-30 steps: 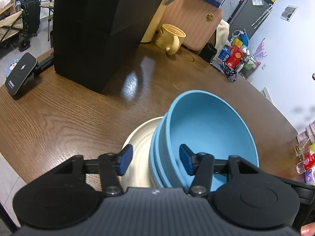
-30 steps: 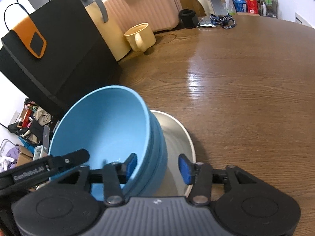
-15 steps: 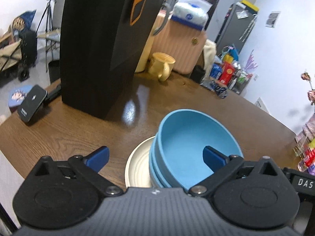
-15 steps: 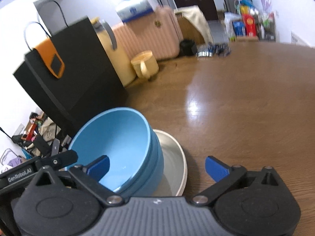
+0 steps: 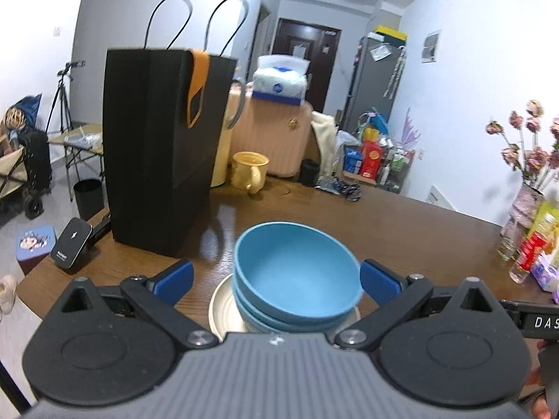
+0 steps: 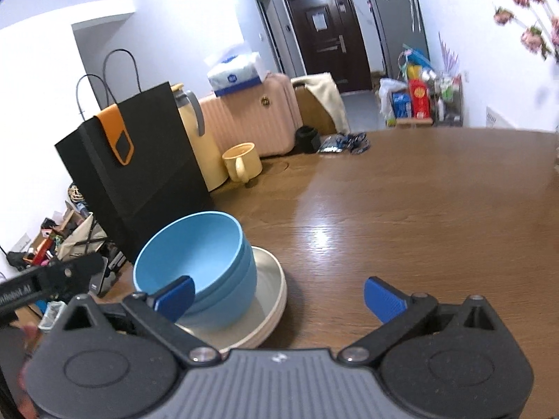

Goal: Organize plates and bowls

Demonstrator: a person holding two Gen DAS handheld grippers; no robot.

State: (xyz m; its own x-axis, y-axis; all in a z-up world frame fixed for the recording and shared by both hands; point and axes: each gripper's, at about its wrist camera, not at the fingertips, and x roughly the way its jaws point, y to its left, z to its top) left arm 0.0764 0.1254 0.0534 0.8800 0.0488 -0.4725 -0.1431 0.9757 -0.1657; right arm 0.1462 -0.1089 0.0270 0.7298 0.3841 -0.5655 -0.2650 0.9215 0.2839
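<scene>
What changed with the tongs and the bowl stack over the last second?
Both tongs let go: the left tongs and right tongs opened wide off the blue bowls' rim and drew back and up. Bowls still sit nested on the cream plate; nothing else shifted.

Bowls point(image 5: 297, 279) stacked on plates point(image 6: 269, 300); bag point(image 5: 157, 146) behind-left, mug point(image 5: 248, 171) behind.

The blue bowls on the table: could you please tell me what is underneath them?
The stacked blue bowls sit on cream plates, which rest on the wooden table. The plate edge suggests a stack; the bowls cover their centres, so an exact count cannot be told.
</scene>
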